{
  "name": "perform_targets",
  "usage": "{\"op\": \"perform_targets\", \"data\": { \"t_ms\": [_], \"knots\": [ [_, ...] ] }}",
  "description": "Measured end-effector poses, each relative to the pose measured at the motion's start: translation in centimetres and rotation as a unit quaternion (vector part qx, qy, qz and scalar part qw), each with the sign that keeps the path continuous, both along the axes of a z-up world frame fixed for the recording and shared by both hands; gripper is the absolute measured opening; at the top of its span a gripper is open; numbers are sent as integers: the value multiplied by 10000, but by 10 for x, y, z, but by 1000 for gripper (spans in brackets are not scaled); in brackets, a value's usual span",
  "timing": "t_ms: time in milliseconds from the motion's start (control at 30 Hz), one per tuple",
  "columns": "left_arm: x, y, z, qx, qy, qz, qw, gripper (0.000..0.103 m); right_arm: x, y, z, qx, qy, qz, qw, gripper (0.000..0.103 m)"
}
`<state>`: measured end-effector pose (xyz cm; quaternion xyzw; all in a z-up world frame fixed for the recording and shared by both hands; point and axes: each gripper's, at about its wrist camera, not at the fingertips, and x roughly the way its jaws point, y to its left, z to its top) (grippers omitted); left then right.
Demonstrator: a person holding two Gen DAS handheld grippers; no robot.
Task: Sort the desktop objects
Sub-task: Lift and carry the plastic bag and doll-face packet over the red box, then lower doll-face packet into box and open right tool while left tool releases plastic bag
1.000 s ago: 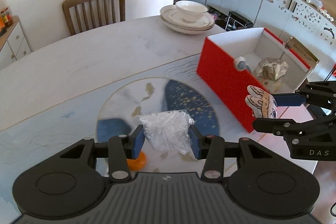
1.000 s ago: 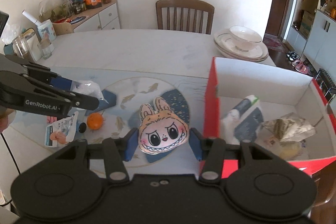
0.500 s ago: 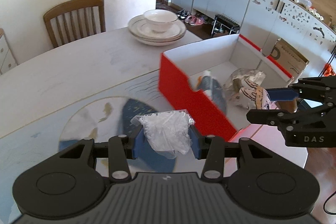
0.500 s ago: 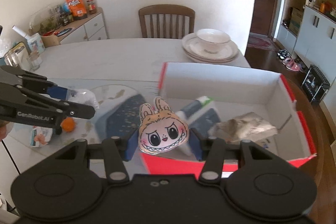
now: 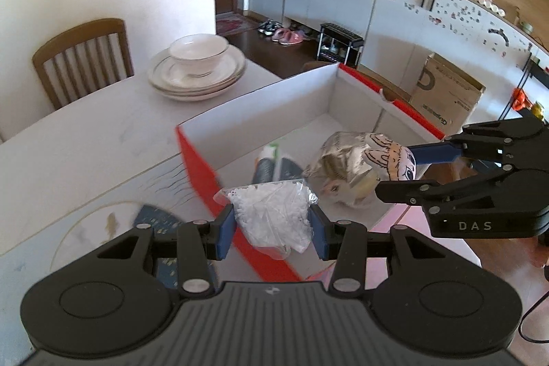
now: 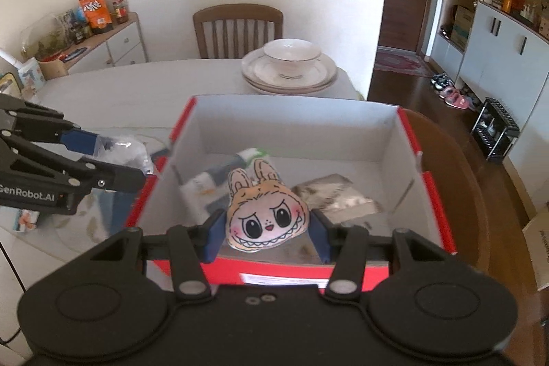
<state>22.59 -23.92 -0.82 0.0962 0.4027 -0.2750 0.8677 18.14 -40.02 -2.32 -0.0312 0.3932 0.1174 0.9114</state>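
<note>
Left wrist view: my left gripper [image 5: 272,230] has its jaws pinching one crinkly clear bag of white beads [image 5: 274,215], held over the near wall of the one red cardboard box [image 5: 202,174].

Right wrist view: my right gripper [image 6: 266,237] is clamped on one soft plush monster face [image 6: 266,215], hanging over the box's white inside, where one tube [image 6: 219,175] and one shiny foil pouch [image 6: 338,199] lie.

"DAS" is lettered in white on the right gripper [image 5: 394,170] at three o'clock; "GenRobot.AI" runs along the left gripper [image 6: 120,156] at nine o'clock.
</note>
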Motion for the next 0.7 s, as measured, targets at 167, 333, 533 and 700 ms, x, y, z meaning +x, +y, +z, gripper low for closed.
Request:
{"op": "perform_targets", "data": {
  "t_ms": [167,333,533,700],
  "knots": [
    [10,-26,-6,102,96,-124,9998,44,11,-17,-6,-108,117,-75,9998,51],
    [24,-46,-18,181,203,-213,9994,44,23,-29,-13,-134,299,-107,9994,51],
    [40,-65,-33,334,317,-253,9986,44,36,-38,-22,-103,511,-123,9986,51],
    [52,-72,-45,465,396,-336,9976,44,41,-38,-31,-183,665,-24,9976,51]
  ]
}}
